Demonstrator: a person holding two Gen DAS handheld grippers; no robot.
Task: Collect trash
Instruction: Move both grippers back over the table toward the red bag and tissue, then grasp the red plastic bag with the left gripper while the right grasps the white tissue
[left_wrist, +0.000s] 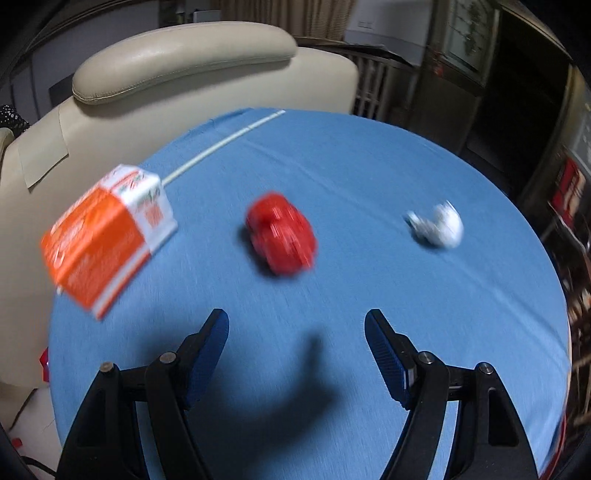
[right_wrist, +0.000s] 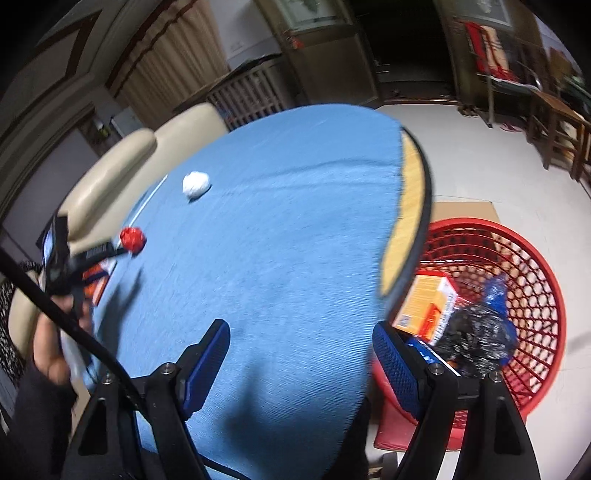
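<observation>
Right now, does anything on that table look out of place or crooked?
Yes. The blue cloth sits askew, leaving a bare wooden strip of tabletop on the side above the red basket. The orange carton hangs over the opposite edge.

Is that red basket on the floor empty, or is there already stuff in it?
Not empty. The red basket beside the table already holds an orange box, a crumpled black bag and something blue.

On the table (left_wrist: 369, 166): one orange carton (left_wrist: 107, 240) at left, one red wad (left_wrist: 280, 234) in the middle, one white wad (left_wrist: 439, 225) at right. One red basket (right_wrist: 532, 295) holds one orange box (right_wrist: 428, 299) and one black bag (right_wrist: 476, 332).
</observation>
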